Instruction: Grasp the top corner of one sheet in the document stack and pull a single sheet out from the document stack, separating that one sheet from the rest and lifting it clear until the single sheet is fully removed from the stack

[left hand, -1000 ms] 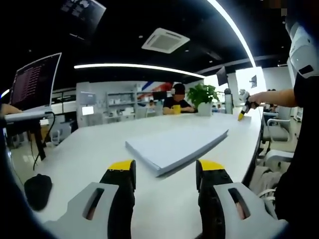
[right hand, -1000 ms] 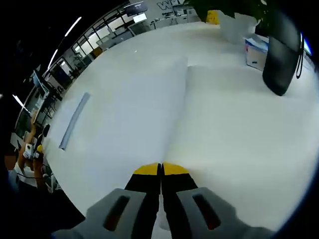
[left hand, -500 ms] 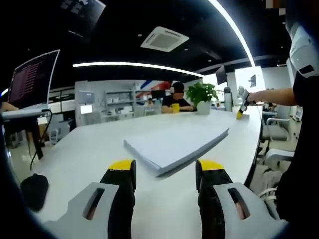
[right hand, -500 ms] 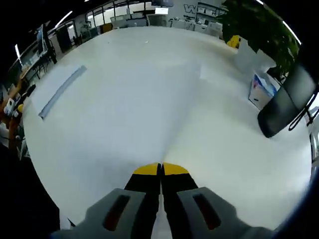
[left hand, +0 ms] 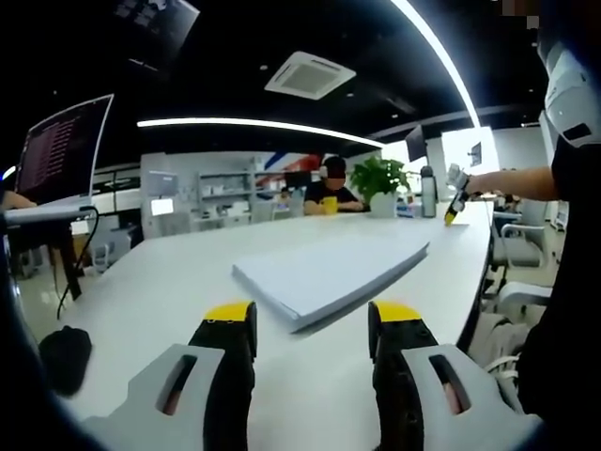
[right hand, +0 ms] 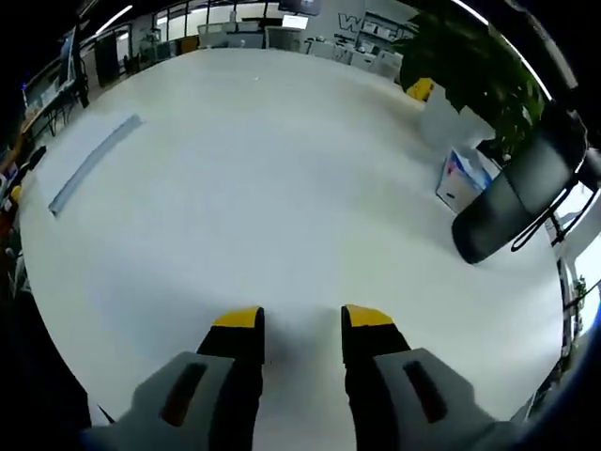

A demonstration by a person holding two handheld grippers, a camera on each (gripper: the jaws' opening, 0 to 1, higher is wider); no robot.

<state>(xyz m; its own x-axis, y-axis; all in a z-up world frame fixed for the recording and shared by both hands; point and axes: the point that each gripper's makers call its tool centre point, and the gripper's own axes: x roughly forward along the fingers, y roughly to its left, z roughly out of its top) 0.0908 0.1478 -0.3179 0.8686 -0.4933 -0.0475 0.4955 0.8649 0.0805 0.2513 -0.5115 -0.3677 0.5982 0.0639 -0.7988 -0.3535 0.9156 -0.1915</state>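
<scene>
The document stack [left hand: 329,271] lies flat on the white table [left hand: 169,282], just beyond my left gripper [left hand: 310,324], which is open with nothing between its yellow-tipped fingers. Far right over the table, a person's hand holds my right gripper [left hand: 454,205]. In the right gripper view the stack [right hand: 94,162] is a thin grey strip at far left. My right gripper [right hand: 302,319] is open low over the white tabletop [right hand: 282,207], holding nothing. I cannot make out a loose sheet's edges against the white surface.
A potted plant [left hand: 380,178] and a seated person with a yellow cup [left hand: 331,205] are at the far end. A monitor [left hand: 61,150] and a black mouse [left hand: 61,357] sit to the left. A blue-white box [right hand: 460,178] and a black chair back [right hand: 512,202] are at the right.
My right gripper has gone from shut to open, and its view has swung a little across the table. The left gripper and the stack have stayed put.
</scene>
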